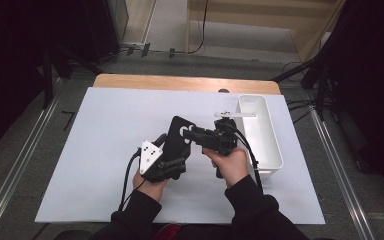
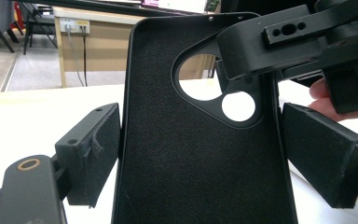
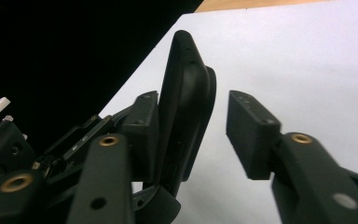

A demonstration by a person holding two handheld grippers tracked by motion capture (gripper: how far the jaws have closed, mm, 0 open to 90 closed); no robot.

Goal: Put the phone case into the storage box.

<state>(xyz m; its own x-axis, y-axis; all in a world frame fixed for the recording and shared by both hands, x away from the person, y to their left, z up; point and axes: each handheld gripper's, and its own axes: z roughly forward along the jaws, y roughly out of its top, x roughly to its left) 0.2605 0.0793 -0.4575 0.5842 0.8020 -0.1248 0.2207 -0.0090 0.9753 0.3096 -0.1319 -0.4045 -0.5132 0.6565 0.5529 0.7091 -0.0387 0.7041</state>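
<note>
The black phone case (image 2: 186, 154) stands upright between the pads of the left gripper (image 1: 172, 162), which clamp its long side edges low down. Above that hold, the right gripper (image 1: 192, 134) straddles the case's upper corner by the camera cutout (image 2: 214, 88); one pad lies against the case's face, the other stands apart, so no grip is made there. It looks light, thin and springy, felt-lined inside; edges offer the surest hold. A white tray (image 1: 267, 145) sits beyond the right gripper on the table (image 1: 95, 150).

One black phone case (image 1: 176, 136); one white bin (image 1: 262, 131); two tongs, left (image 1: 166, 161) and right (image 1: 199, 135)
</note>
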